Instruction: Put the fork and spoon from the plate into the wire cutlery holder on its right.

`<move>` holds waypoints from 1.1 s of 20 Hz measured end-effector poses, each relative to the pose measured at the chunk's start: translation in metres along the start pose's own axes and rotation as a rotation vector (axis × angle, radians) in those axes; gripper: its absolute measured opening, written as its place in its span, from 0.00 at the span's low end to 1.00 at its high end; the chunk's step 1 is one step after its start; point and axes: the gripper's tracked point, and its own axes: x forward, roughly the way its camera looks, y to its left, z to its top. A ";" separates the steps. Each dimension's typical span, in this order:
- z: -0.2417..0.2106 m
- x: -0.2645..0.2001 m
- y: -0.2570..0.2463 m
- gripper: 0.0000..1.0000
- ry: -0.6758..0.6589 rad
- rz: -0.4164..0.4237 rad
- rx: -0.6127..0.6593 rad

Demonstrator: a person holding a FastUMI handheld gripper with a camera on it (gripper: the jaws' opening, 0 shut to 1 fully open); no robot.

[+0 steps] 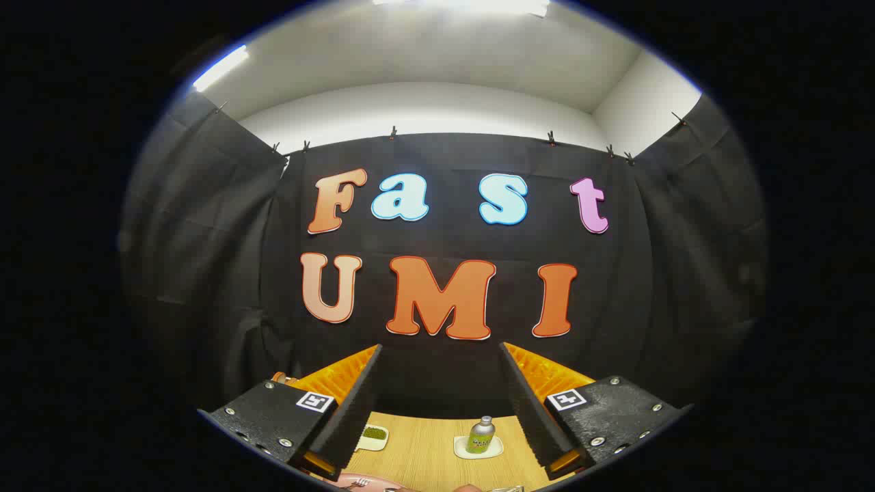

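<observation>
Fork (360,483) tines peek in at the very bottom of the frame, lying on a pink plate (342,479) just below the left finger. The tool (441,400) hangs released, fingers spread wide with nothing between them. A light wooden bench (424,454) fills the lower centre; on it, beyond the fingers, stand a small green bottle (481,435) on a pale coaster (478,447) and a little white dish (373,437) of green stuff. Black cloth (205,273) walls the booth, under a white ceiling (437,61) with bright strip lights (220,67) at upper left.

Light wood table (424,451); apparently pink plate (355,480); green bottle (481,436).
</observation>
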 end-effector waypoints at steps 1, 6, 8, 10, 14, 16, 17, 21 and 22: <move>0.001 -0.001 -0.001 0.97 -0.004 -0.003 0.002; 0.006 -0.001 -0.005 0.98 -0.028 -0.017 0.020; 0.007 -0.002 -0.007 0.98 -0.032 -0.019 0.023; 0.005 -0.002 -0.008 0.98 -0.028 -0.020 0.019; -0.002 -0.003 -0.003 0.97 0.001 -0.007 0.017; -0.005 -0.003 0.000 0.97 0.011 0.000 0.010; -0.005 -0.004 0.002 0.98 0.015 0.006 0.014; -0.044 -0.001 0.017 0.97 0.117 0.042 -0.013; -0.064 -0.002 0.023 0.97 0.182 0.059 -0.012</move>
